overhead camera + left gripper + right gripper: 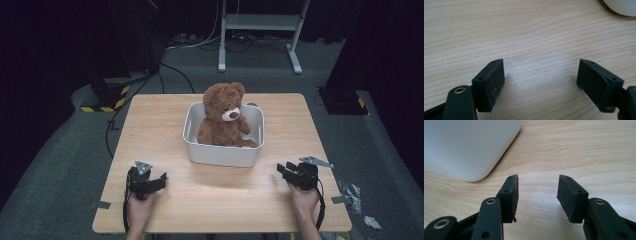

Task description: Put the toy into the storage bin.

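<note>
The brown plush teddy bear (223, 116) is sitting upright in the white rectangular plastic bin (197, 151); the left gripper (161, 181) and right gripper (281, 169) are flanking the bin's near wall, both gaping, gripping nothing; the right is lying slightly nearer.

The high view looks forward and down from above the person's side, taking in the whole wooden surface (220, 195) and the white bin (223, 150) at its middle. Each gripper view sits low and close over the surface, facing along its own jaws. All three share the bin: its corner shows top right in the left gripper view (621, 6) and top left in the right gripper view (466, 147).
</note>
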Available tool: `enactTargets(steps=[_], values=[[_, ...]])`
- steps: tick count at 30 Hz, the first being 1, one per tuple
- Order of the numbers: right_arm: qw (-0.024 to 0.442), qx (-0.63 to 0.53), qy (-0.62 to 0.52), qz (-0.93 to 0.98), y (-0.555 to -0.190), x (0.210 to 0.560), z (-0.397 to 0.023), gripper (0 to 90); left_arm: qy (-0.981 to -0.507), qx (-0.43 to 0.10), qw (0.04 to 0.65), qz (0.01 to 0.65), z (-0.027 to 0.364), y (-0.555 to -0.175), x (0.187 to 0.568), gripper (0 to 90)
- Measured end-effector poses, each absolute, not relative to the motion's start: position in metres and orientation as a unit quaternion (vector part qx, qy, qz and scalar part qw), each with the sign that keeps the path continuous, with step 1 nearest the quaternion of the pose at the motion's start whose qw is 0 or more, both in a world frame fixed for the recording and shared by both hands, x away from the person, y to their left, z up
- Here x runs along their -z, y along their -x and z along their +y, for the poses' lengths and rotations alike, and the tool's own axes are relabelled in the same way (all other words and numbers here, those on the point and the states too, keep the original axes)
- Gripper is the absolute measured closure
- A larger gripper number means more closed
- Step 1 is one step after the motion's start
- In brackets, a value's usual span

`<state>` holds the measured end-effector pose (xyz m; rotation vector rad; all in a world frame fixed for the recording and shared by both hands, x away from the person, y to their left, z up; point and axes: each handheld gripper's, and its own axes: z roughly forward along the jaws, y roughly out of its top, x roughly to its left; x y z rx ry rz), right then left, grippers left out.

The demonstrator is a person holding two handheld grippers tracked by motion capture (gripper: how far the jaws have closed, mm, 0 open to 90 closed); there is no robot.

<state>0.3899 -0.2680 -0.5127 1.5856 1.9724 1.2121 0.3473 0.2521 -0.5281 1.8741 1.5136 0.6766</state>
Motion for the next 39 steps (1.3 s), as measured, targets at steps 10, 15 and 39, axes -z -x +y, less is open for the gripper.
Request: enactTargets(steps=[10,15,39], values=[[0.179,-0.405,-0.557,0.703,-0.393,0.518,-0.265,50.6,-0.711,-0.257,0.315,0.574,0.252,-0.347,0.528,22.1],[0.181,-0.399,-0.558,0.705,-0.393,0.518,-0.265,50.3,-0.711,-0.257,0.315,0.574,0.252,-0.347,0.528,22.1],[0.215,-0.344,-0.530,0.744,-0.393,0.521,-0.255,42.5,-0.710,-0.256,0.313,0.577,0.252,-0.347,0.528,22.0]])
